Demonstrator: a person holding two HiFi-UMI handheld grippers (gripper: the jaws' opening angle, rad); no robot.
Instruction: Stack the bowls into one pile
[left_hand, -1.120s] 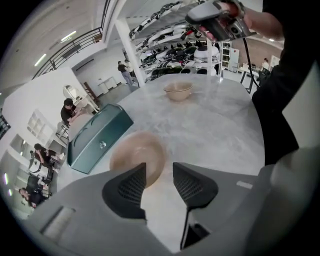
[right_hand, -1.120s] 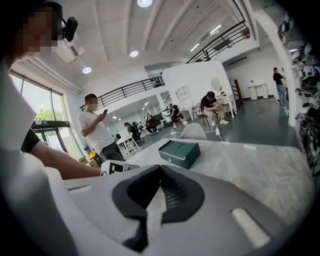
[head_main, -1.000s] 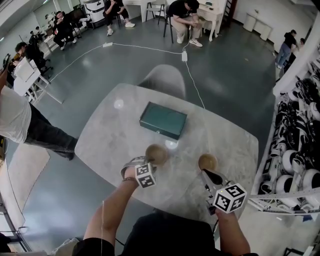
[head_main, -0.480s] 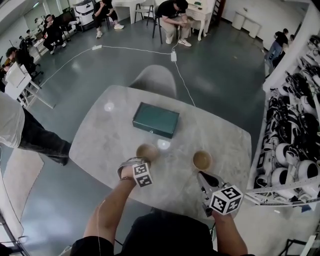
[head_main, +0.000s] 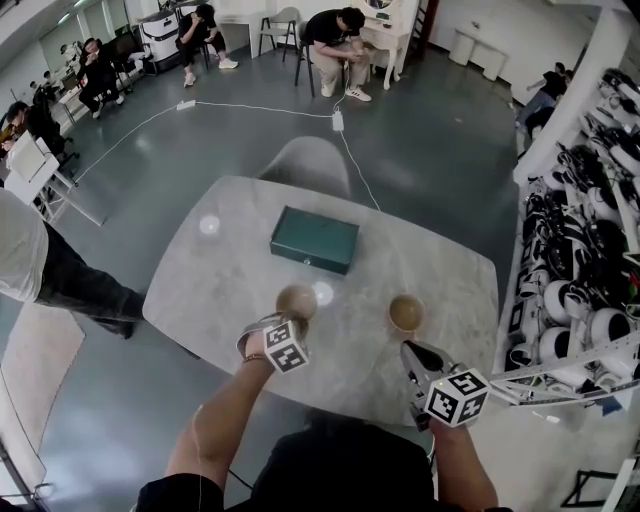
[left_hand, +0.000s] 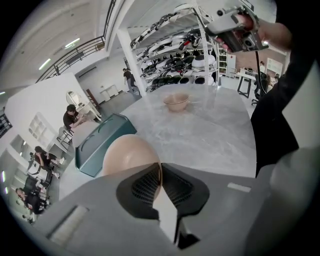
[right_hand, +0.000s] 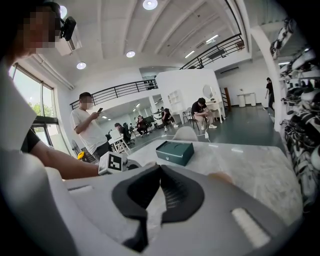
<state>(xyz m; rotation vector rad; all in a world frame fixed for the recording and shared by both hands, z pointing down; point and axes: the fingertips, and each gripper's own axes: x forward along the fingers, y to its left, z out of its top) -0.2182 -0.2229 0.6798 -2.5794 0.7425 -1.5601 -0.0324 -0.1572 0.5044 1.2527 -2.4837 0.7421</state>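
Note:
Two tan bowls stand on the marble table (head_main: 230, 280). My left gripper (head_main: 290, 322) is shut on the near rim of the left bowl (head_main: 297, 300). Its jaws have just been closing, and in the left gripper view the thin rim sits between the ribbed pads (left_hand: 145, 187), with the bowl (left_hand: 131, 155) bulging out past them. The right bowl (head_main: 406, 313) stands alone farther right, also seen across the table (left_hand: 176, 101). My right gripper (head_main: 408, 347) hovers just short of it, shut on nothing. In the right gripper view only that bowl's edge (right_hand: 220, 176) peeks over the jaw.
A dark green box (head_main: 314, 240) lies on the table beyond the bowls. A grey chair (head_main: 311, 160) stands at the far edge. A person (head_main: 40, 270) stands at the left, and shelves of white gear (head_main: 590, 250) line the right. Several seated people are far off.
The left jaws have closed on the left bowl's rim and the hand has risen a little. The right gripper has shifted slightly near the right bowl.

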